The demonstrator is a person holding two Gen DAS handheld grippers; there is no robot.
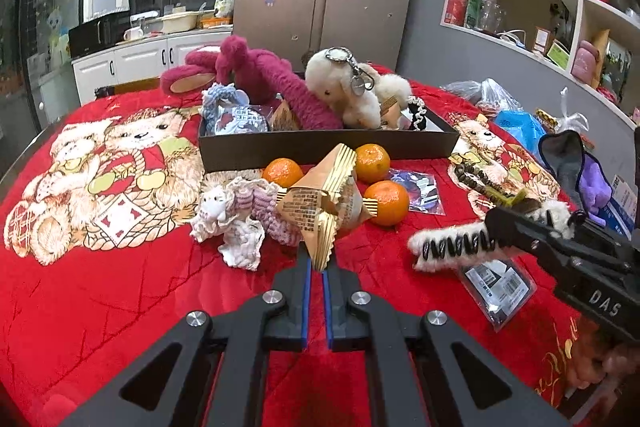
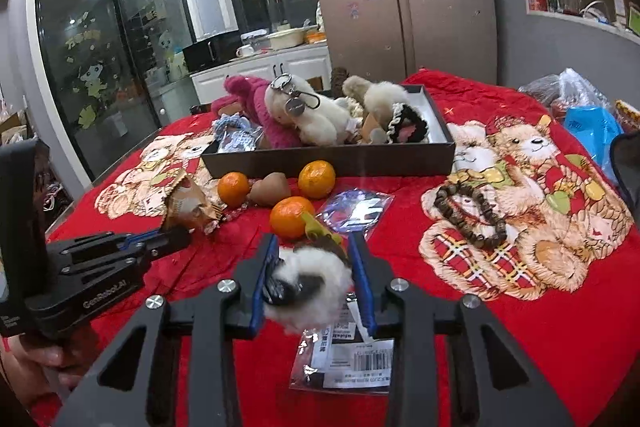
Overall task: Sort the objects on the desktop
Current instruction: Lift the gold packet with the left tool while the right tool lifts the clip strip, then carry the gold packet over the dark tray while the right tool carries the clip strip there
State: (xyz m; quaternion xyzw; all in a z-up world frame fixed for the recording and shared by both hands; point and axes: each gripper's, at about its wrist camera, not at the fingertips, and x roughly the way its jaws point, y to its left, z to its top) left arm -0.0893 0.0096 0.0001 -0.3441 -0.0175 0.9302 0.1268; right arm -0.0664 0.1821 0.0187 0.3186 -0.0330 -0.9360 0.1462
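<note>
Red teddy-bear blanket [image 1: 100, 267]: covers the table, fridge behind.
Left gripper [image 1: 320, 263]: clamped on a gold snack packet [image 1: 328, 199], frame centre.
Right gripper [image 2: 316, 267]: jaws around a fluffy hair claw [image 2: 312, 279], lower centre.
Dark tray [image 1: 320, 147]: plush toys inside, upper centre.

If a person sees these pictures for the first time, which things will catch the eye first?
The bright red blanket with teddy-bear prints covers the whole table. At its far middle, a dark shallow box holds a magenta plush toy and a cream plush dog; three orange mandarins lie just before it.
</note>
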